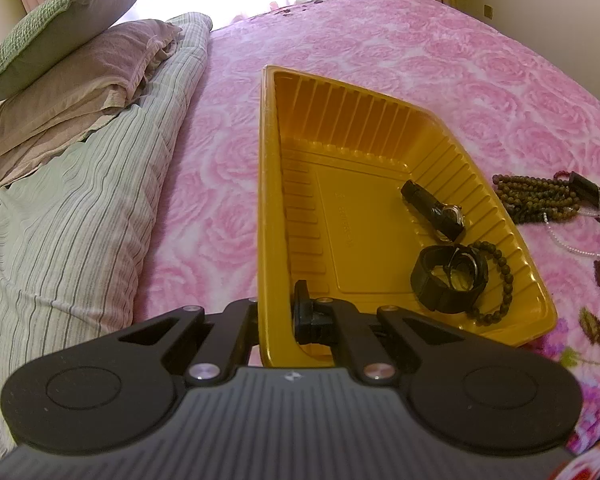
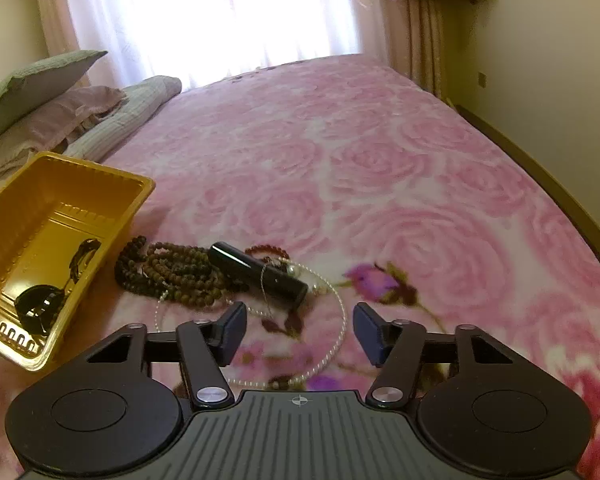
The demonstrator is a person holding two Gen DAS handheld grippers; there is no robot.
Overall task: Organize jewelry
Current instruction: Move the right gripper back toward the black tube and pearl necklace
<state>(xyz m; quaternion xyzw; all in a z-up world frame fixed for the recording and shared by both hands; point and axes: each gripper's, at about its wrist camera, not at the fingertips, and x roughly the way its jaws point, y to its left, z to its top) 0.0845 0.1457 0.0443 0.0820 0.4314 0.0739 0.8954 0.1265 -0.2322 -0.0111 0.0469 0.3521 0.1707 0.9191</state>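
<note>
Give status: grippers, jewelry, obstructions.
Left gripper shut on yellow tray wall. Right gripper open above pearl necklace. Black tube lies across bead pile.

Yellow ribbed tray holds two black watches and a bead bracelet; beside it lie brown beads, a black tube and pearls.

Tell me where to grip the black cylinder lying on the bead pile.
Grip the black cylinder across its bare upper-left half, coming from above with the open right gripper turned across its long axis. It lies slanted, and a thin chain drapes over its middle.
</note>
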